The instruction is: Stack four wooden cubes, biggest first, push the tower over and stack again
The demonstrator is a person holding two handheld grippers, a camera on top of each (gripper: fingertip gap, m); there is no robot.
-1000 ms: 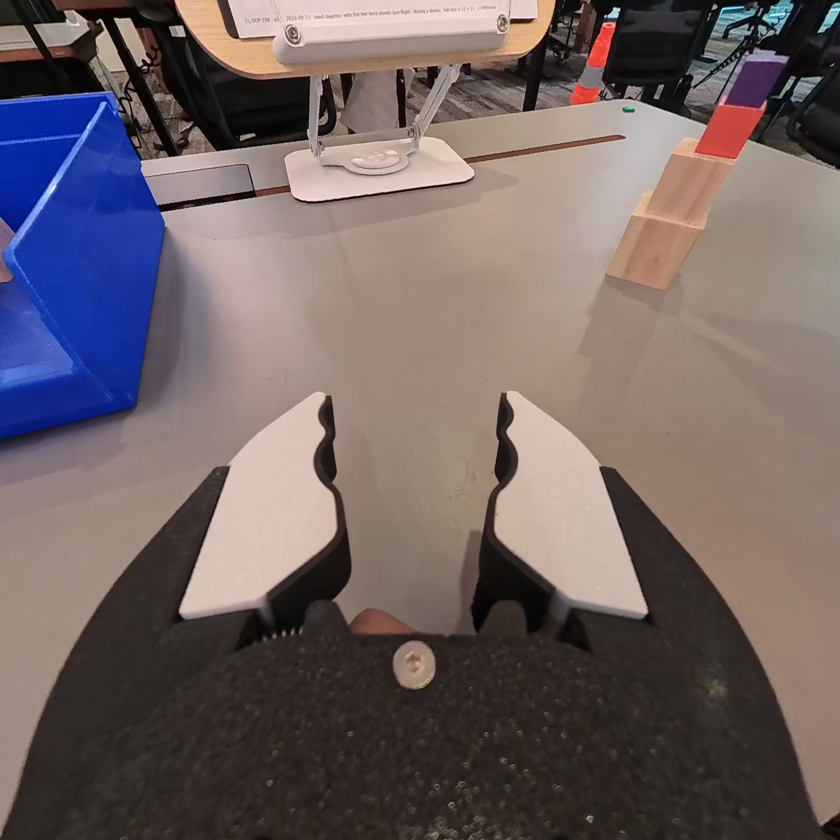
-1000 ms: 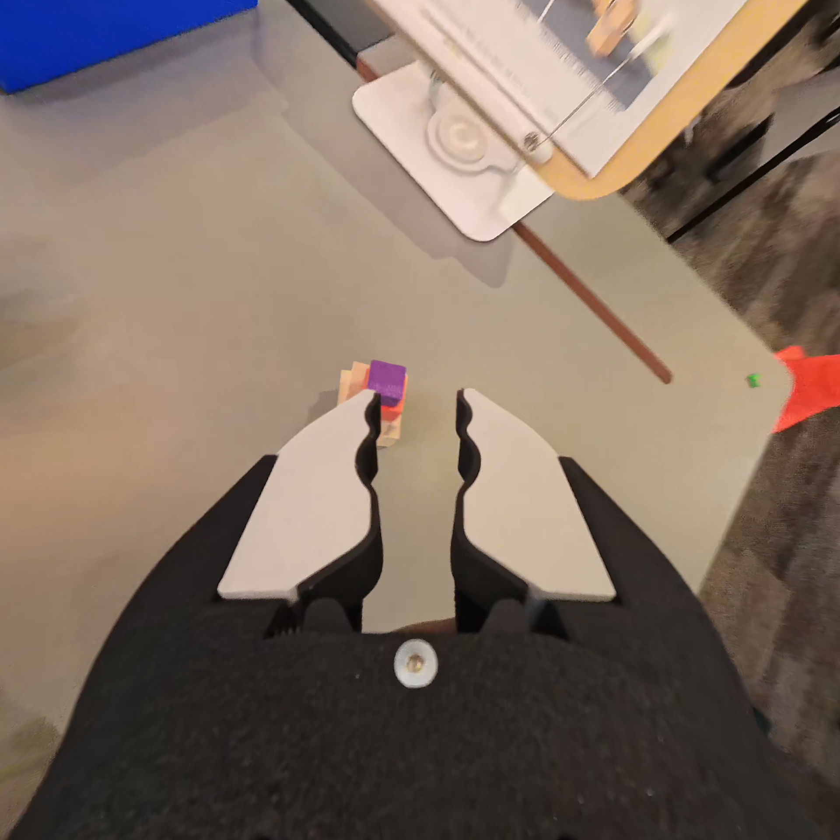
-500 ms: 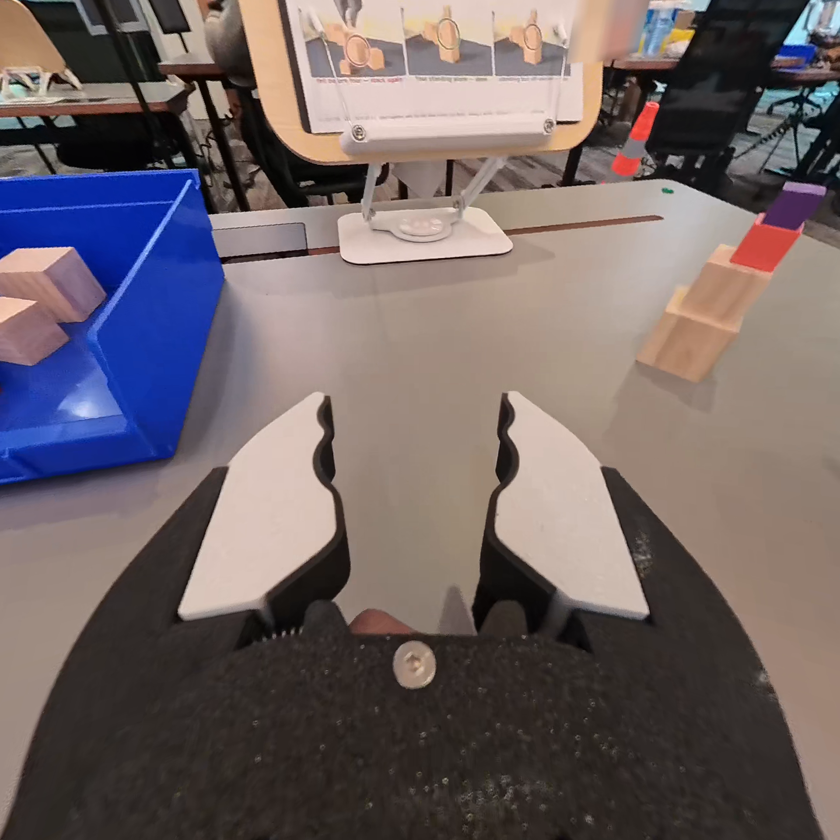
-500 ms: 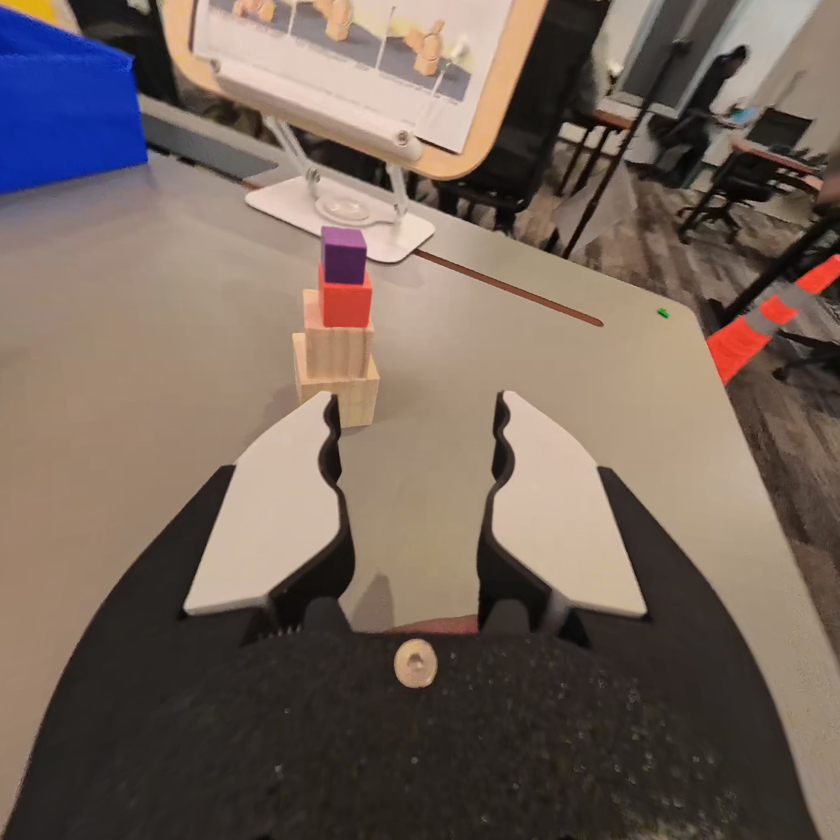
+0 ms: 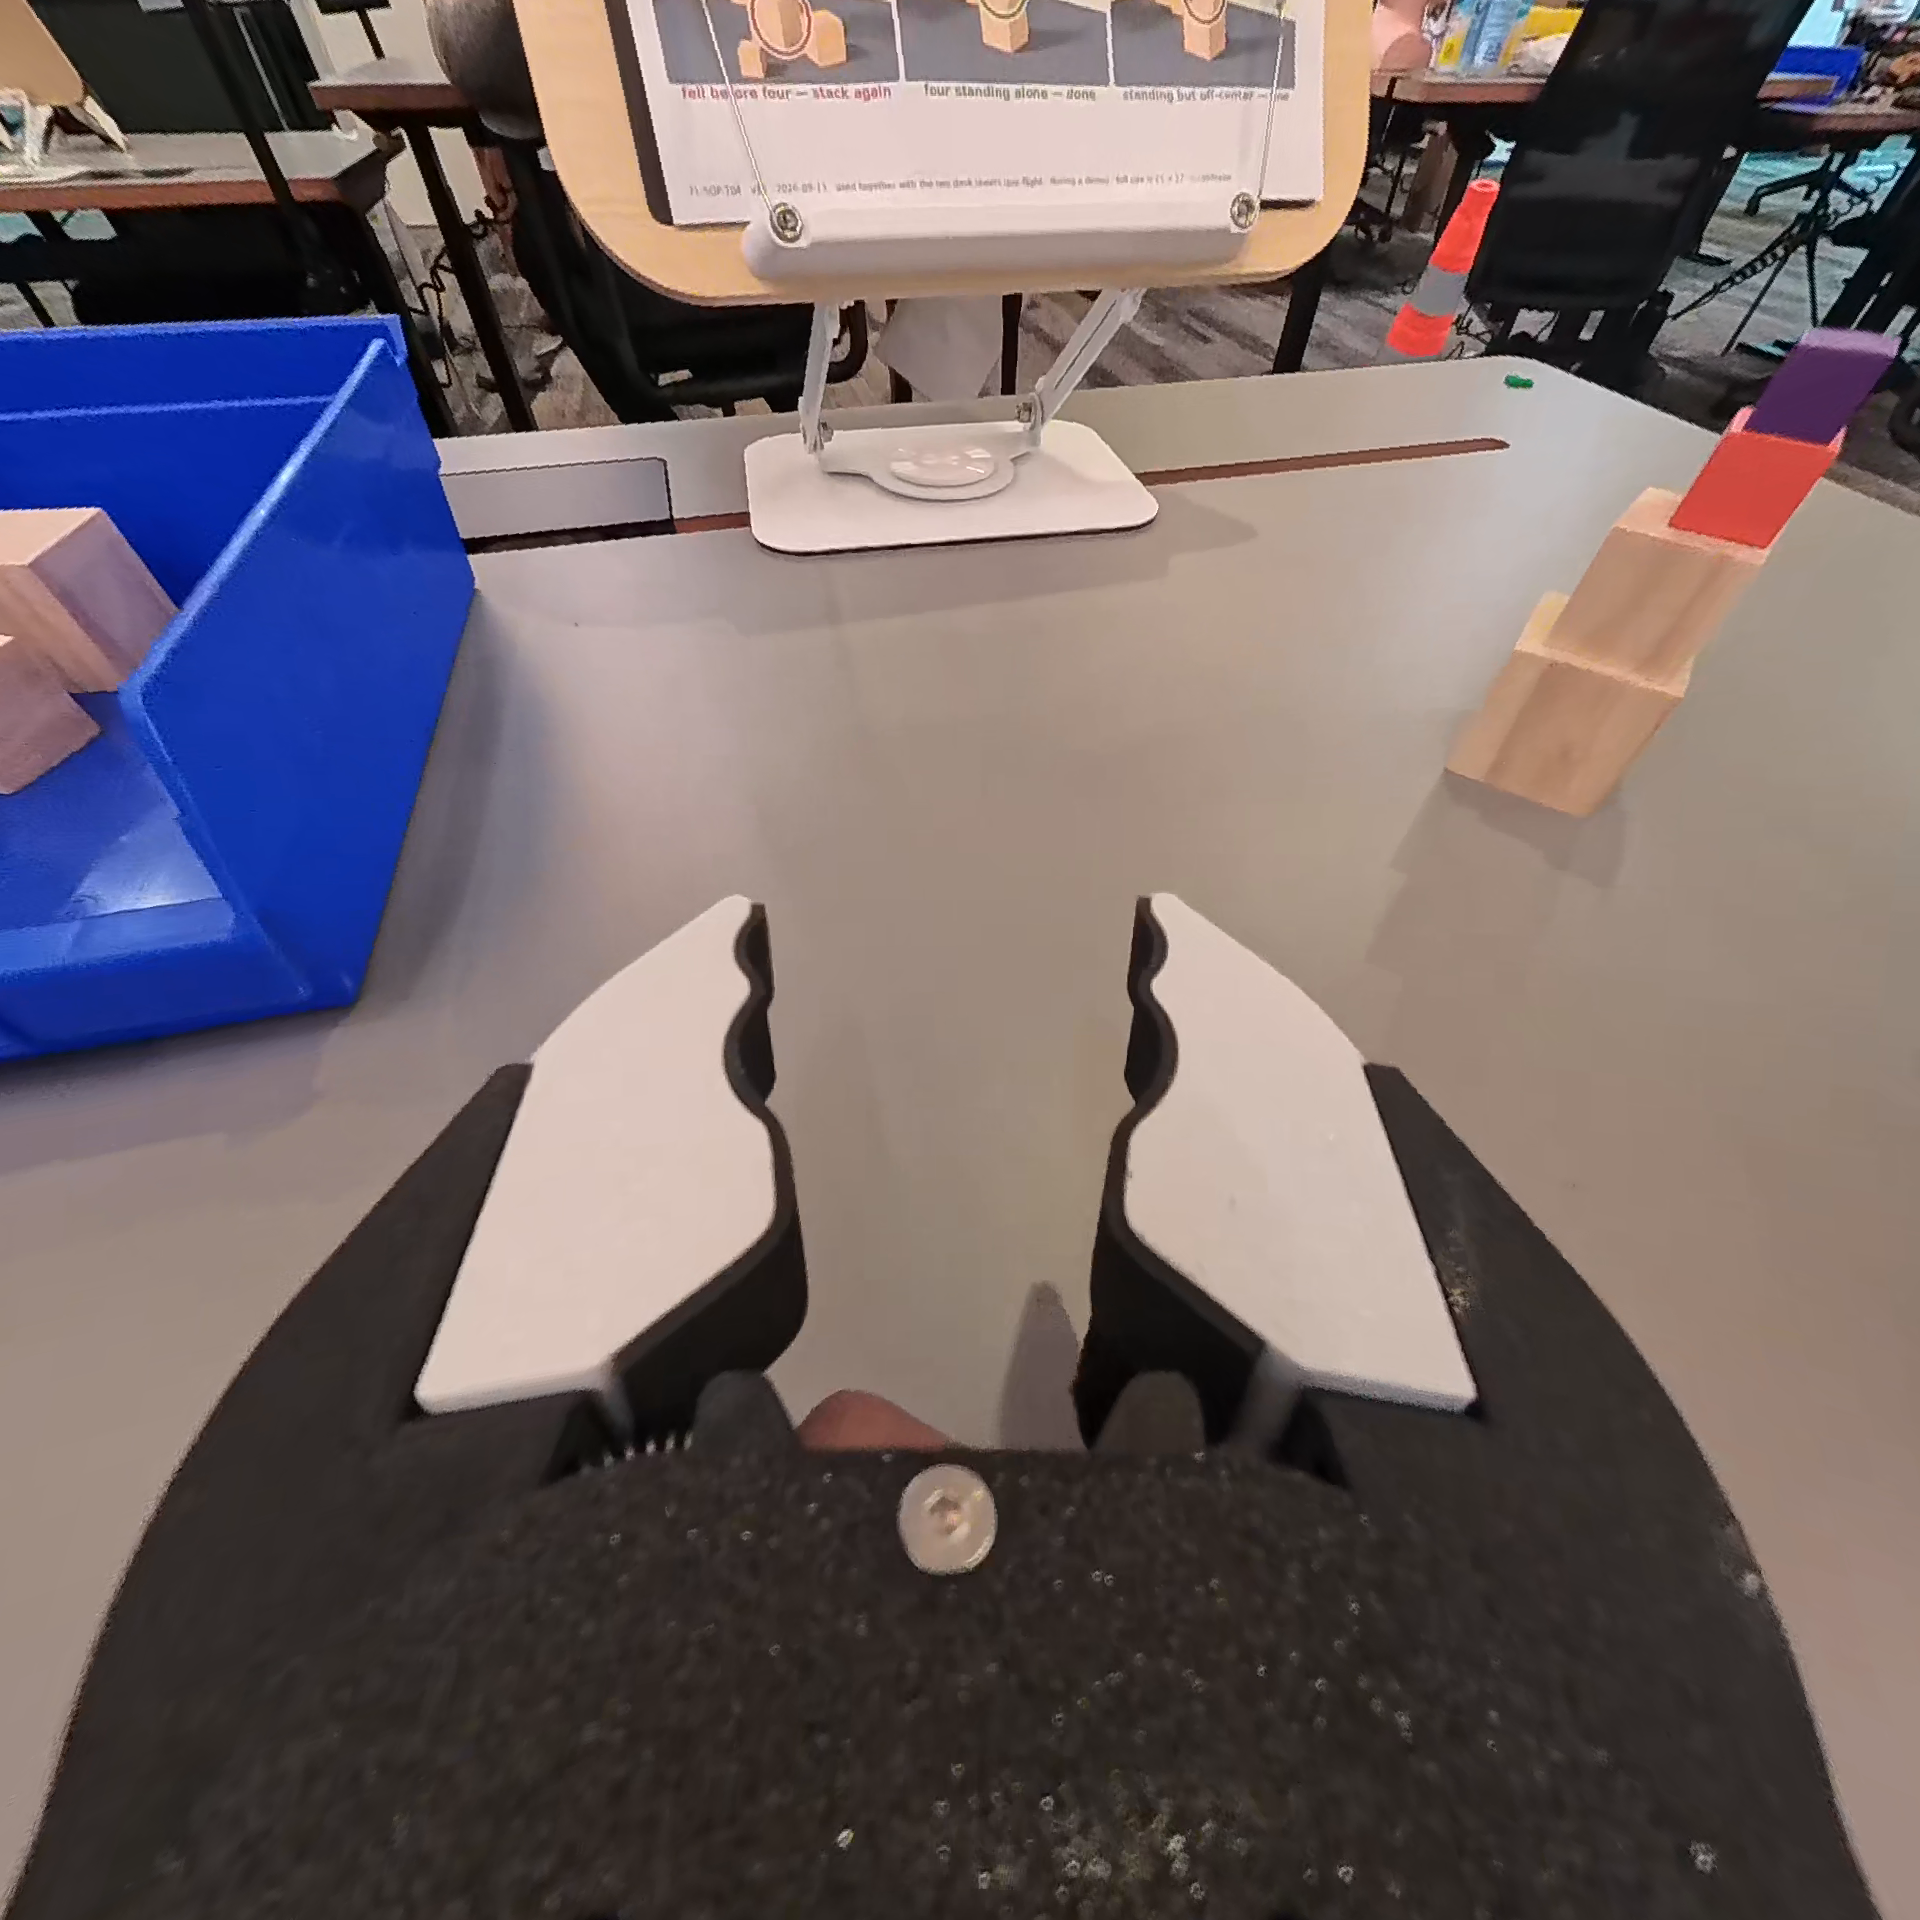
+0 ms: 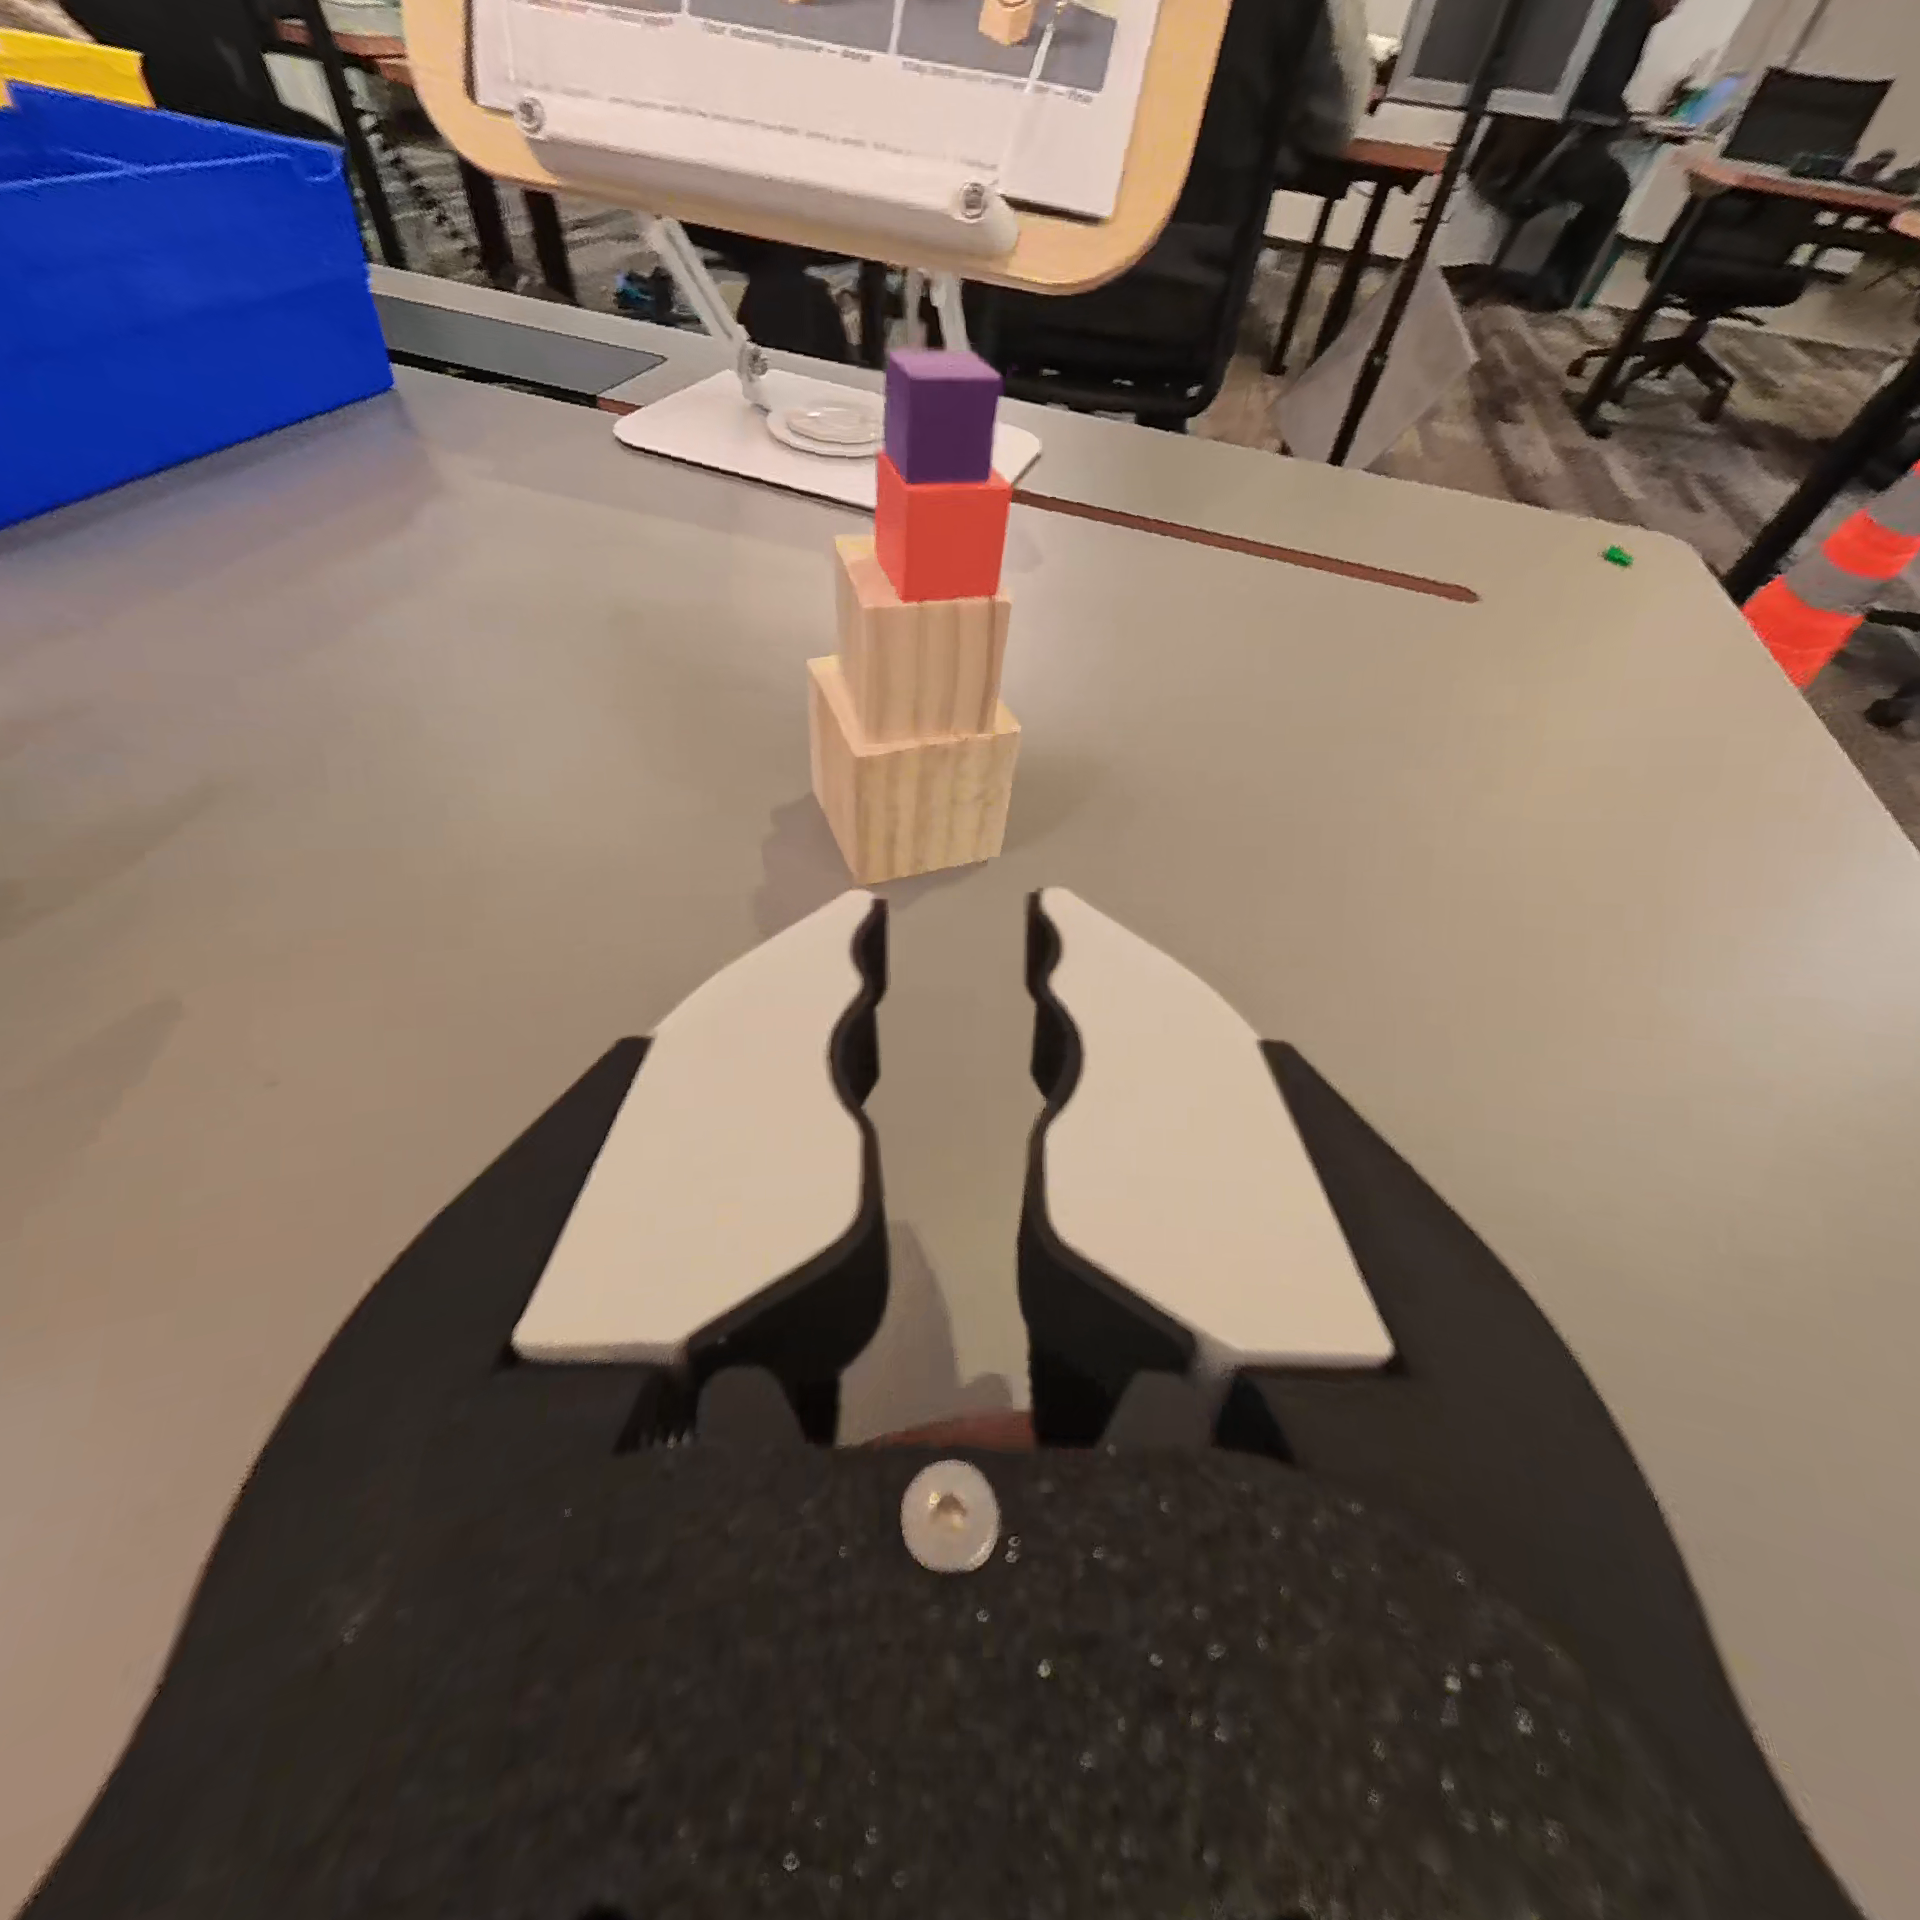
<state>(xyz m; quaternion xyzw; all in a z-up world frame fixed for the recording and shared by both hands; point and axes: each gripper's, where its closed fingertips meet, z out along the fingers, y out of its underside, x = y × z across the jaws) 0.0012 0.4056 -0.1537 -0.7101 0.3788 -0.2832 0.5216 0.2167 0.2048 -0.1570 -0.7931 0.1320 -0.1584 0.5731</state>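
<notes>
Right tongs [image 6: 956,909] parted by a narrow gap, empty, low over the grey worktop [image 6: 1351,935], tips just short of the tower. Left tongs [image 5: 951,914] spread wide, empty. Tower upright on the worktop: large pine cube [image 6: 914,795], smaller pine cube [image 6: 923,660], red cube [image 6: 940,535], purple cube [image 6: 942,419] on top. Blue bin [image 5: 301,665] far left holds spare wooden blocks [image 5: 78,597].

Grainy bare wood cubes [image 6: 912,800], matt table [image 6: 1351,831]

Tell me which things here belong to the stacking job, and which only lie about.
Job: big wooden cube, smaller wooden cube, red cube, purple cube, stacked.
Lying about: blue bin, spare blocks inside it, picture board, traffic cone.
</notes>
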